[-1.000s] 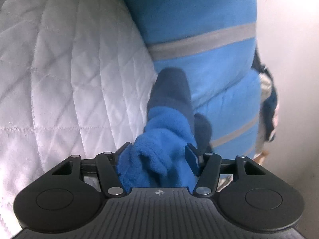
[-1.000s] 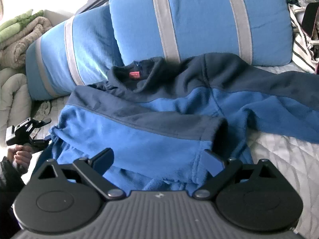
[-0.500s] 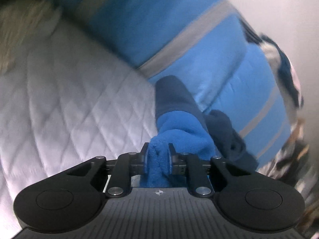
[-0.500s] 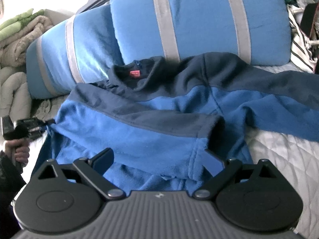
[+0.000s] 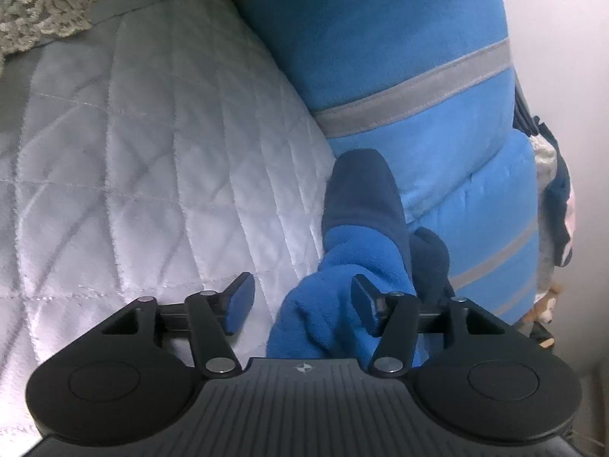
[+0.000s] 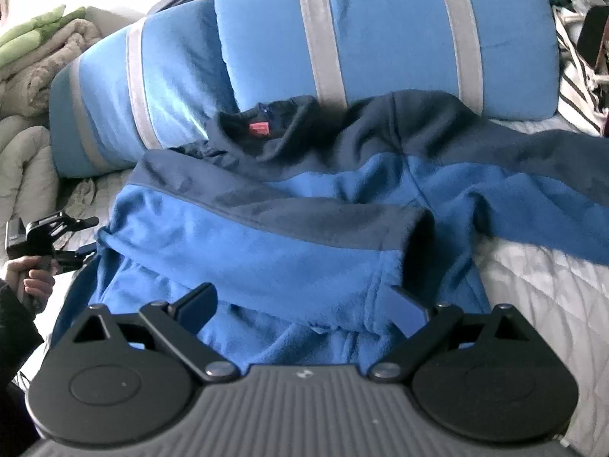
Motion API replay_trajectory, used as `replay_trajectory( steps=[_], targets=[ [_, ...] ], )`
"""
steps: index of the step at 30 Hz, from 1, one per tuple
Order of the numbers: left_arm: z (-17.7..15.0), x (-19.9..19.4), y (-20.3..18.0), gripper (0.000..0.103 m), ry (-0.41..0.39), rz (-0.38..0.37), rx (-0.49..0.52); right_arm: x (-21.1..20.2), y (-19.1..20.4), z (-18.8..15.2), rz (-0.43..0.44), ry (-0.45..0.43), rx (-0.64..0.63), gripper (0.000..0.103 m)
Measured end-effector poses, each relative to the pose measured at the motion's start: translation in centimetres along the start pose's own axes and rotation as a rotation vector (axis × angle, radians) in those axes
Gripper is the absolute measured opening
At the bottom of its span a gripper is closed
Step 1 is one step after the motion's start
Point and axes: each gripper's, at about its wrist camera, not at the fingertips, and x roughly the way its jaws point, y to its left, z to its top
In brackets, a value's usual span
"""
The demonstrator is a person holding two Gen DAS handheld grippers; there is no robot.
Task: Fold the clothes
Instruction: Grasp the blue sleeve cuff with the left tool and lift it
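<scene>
A blue and navy fleece jacket (image 6: 289,236) lies spread across a white quilted bedspread (image 6: 540,285), its navy collar with a small red label (image 6: 259,128) resting against two blue pillows with grey stripes (image 6: 380,34) that stand along the head of the bed. One sleeve runs out toward the right edge of the right wrist view, while the other is folded across the front of the body, its navy cuff end lying near the middle. The right gripper (image 6: 302,306) hangs just above the lower hem of the jacket with its jaws spread wide and nothing pinched between them. At the far left of that view a person's hand (image 6: 32,280) holds the left gripper (image 5: 300,299) at the jacket's edge. In the left wrist view its jaws have just been opening: a bunched fold of blue fleece sits in the gap, lying against the right pad (image 5: 363,301), while the left pad stands clear of the cloth over the bedspread, so the fabric is released rather than clamped. Beyond the fold a navy part of the jacket rises toward a blue pillow. Beige and green blankets (image 6: 42,49) are piled at the left side of the bed, and a striped cloth (image 6: 574,87) sits at the right.
</scene>
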Motion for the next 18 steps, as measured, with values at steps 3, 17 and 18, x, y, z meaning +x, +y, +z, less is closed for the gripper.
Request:
replay_trajectory(
  steps=[3, 17, 18],
  targets=[
    [0.0, 0.3, -0.4, 0.066, 0.023, -0.012, 0.014, 0.0, -0.2, -0.1, -0.005, 0.003, 0.006, 0.099],
    [-0.8, 2.0, 0.0, 0.033, 0.077, -0.059, 0.084, -0.7, -0.2, 0.0, -0.014, 0.001, 0.018, 0.099],
    [-0.8, 1.9, 0.1, 0.033, 0.084, -0.069, 0.064, -0.7, 0.0, 0.0, -0.012, -0.001, 0.017, 0.099]
  ],
)
